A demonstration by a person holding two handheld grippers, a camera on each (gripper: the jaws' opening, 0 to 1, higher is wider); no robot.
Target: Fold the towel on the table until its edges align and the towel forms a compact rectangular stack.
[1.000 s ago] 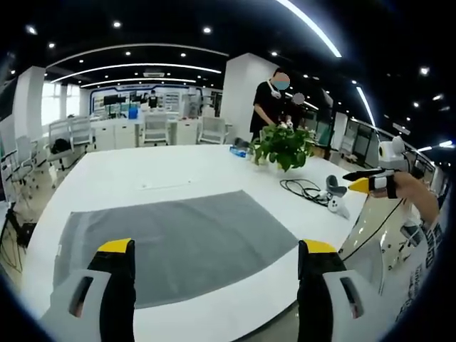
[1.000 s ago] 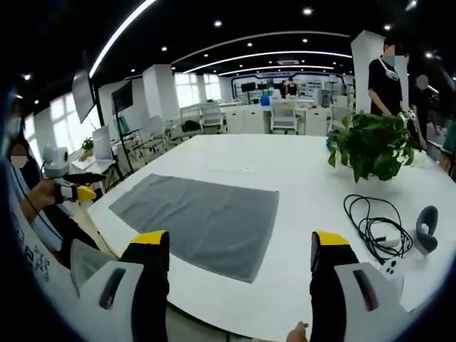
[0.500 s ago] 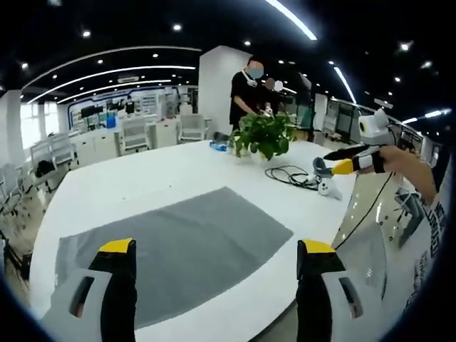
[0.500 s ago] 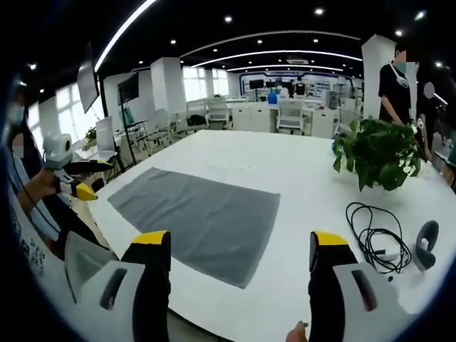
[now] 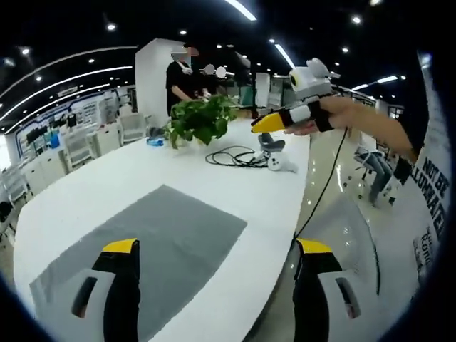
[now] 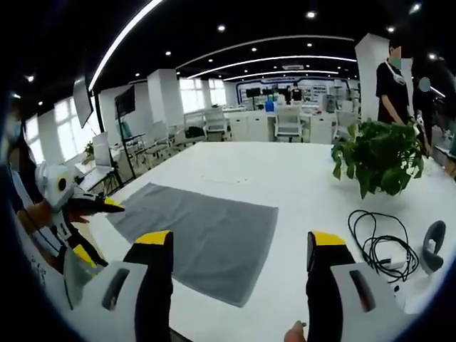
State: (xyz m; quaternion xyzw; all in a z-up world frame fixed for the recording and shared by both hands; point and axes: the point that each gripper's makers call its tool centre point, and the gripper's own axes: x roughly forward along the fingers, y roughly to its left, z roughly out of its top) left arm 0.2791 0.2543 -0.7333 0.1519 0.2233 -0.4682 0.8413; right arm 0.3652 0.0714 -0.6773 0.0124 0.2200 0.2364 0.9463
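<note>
The left gripper (image 5: pixel 214 285) hung with its jaws spread apart and nothing between them; the grey towel (image 5: pixel 135 246) lay flat and unfolded on the white table (image 5: pixel 92 192), just ahead of and below those jaws. In that view the right gripper (image 5: pixel 267 122) appeared up and to the right, held in a hand (image 5: pixel 324 114) out past the table edge, beyond the potted plant (image 5: pixel 199 120) and the black cable (image 5: pixel 235 157).

The right gripper (image 6: pixel 235 285) likewise stood released, jaws wide and empty, with the towel (image 6: pixel 199 235) ahead and slightly left of them. The left gripper (image 6: pixel 92 206) showed at the left edge, near the towel's near corner, though the distortion there made it hard to say whether it touched the cloth.

No fold had been made yet. To start well, each gripper probably needed to drop to a corner on the same long edge, pinch only the top layer, then lift and carry both corners across together so the edges met squarely.
</note>
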